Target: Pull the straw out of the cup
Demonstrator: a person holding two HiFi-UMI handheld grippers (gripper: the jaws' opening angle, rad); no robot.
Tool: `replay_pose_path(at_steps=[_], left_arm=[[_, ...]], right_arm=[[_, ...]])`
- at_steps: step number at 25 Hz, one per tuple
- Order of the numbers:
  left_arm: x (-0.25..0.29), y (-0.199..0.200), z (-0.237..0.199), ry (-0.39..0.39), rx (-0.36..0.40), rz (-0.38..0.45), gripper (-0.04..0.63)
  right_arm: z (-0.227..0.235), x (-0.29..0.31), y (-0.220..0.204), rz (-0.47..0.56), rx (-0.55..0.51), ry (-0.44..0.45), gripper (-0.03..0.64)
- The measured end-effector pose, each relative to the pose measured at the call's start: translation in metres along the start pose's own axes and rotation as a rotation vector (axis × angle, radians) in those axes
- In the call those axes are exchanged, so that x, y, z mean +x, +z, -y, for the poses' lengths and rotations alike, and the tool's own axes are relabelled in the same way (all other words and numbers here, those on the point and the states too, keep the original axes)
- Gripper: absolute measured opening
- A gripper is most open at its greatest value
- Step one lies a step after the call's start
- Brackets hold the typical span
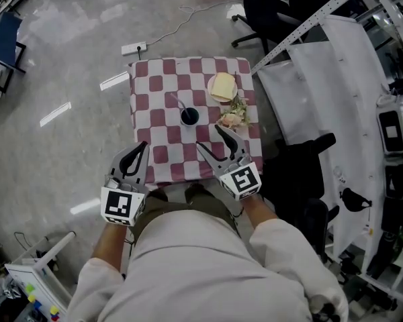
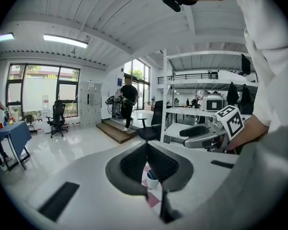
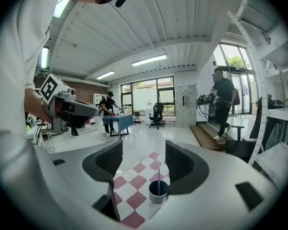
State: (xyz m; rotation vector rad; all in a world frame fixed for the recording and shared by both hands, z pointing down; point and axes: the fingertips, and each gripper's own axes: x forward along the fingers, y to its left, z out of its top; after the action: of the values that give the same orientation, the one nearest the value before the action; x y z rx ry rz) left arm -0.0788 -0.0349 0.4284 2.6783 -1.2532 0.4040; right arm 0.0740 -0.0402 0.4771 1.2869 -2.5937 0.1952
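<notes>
Nearly level: left gripper (image 1: 142,149), right gripper (image 1: 208,137).

Left tongs (image 1: 142,147) seemingly pressed together; right tongs (image 1: 209,137) spread wide, both pointing slightly downward.

You wear a cream long-sleeved top (image 1: 208,267) and olive trousers (image 1: 188,203). Your left claw (image 1: 145,145) and right claw (image 1: 208,137) both have pale grey bodies with black textured pads (image 3: 108,161). Each carries a white cube (image 1: 119,205) printed with black square markers.
</notes>
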Motion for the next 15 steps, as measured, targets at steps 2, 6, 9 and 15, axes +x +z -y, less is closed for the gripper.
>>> replay_pose_path(at_steps=[2,6,9,15], left_arm=[[0.000,0.000,-0.002,0.003,0.000,-0.003,0.003],[-0.004,-0.002,-0.005,0.013,-0.003,-0.014,0.003],[-0.006,-0.005,-0.008,0.022,-0.003,-0.023,0.004],[-0.012,-0.012,-0.018,0.045,0.001,-0.048,0.003]], right_arm=[[0.003,0.008,-0.007,-0.011,-0.004,0.005,0.282],[0.007,0.027,-0.023,-0.044,-0.016,0.012,0.276],[0.013,0.041,-0.037,-0.070,-0.026,0.012,0.272],[0.023,0.072,-0.064,-0.116,-0.038,0.015,0.262]])
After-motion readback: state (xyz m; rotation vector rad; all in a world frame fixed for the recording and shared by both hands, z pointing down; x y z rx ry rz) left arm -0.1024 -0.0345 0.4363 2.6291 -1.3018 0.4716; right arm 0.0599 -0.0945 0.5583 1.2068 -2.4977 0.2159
